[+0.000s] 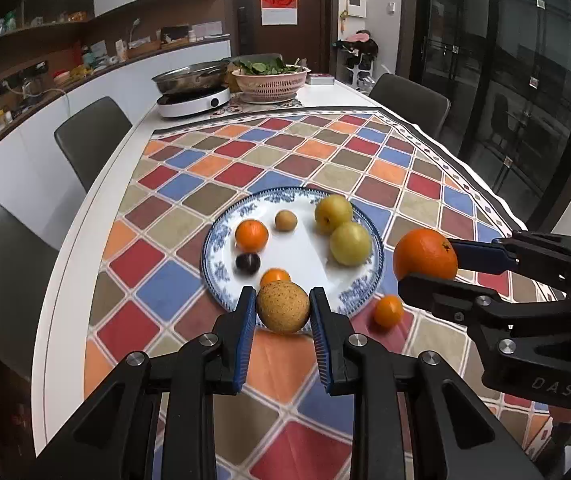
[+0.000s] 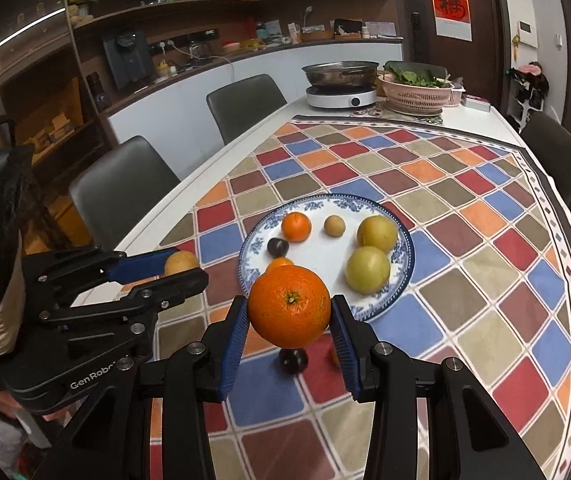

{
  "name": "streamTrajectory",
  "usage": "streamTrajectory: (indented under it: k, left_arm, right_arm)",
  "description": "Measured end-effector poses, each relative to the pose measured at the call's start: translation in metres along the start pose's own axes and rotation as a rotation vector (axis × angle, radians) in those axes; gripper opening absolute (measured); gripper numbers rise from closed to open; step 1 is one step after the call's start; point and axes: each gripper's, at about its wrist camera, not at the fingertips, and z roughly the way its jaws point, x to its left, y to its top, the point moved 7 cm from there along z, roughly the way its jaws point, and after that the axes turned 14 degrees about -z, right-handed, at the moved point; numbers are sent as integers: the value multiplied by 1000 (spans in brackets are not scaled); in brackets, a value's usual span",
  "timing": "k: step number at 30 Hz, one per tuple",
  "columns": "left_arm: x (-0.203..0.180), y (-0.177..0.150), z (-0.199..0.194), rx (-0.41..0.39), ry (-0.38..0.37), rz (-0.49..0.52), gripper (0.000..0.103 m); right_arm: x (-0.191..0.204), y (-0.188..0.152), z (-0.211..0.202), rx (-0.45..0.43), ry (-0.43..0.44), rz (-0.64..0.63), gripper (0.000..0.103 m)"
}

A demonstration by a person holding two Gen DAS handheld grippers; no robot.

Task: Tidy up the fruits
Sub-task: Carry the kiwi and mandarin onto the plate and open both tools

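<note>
My left gripper (image 1: 283, 312) is shut on a brown speckled pear (image 1: 283, 304), held just over the near rim of a blue-and-white plate (image 1: 215, 240). On the plate lie two yellow-green fruits (image 1: 341, 228), a small orange (image 1: 251, 235), a small tan fruit (image 1: 285, 220), a dark plum (image 1: 247, 262) and another small orange (image 1: 275, 276), half hidden behind the pear. My right gripper (image 2: 289, 312) is shut on a large orange (image 2: 289, 304) in front of the plate (image 2: 403, 248). Beneath it a dark fruit (image 2: 293, 360) rests on the cloth. One small orange (image 1: 388, 311) lies off the plate.
A checkered cloth (image 1: 325, 152) covers the white table. At the far end stand an induction cooker with a steel pan (image 1: 193, 96) and a pink colander of greens (image 1: 271, 82). Grey chairs (image 1: 89, 136) line the left side, another chair (image 1: 409, 98) the right.
</note>
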Motion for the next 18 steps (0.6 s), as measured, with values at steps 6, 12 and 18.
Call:
streamTrajectory:
  k: [6, 12, 18]
  left_arm:
    - [0, 14, 23, 6, -21, 24, 27]
    - [-1, 21, 54, 39, -38, 39, 27]
    - [4, 25, 90, 84, -49, 58, 27]
  right_arm:
    - [-14, 13, 20, 16, -15, -22, 42]
    - [-26, 23, 44, 37, -17, -52, 42]
    - [-38, 30, 75, 65, 2, -64, 42]
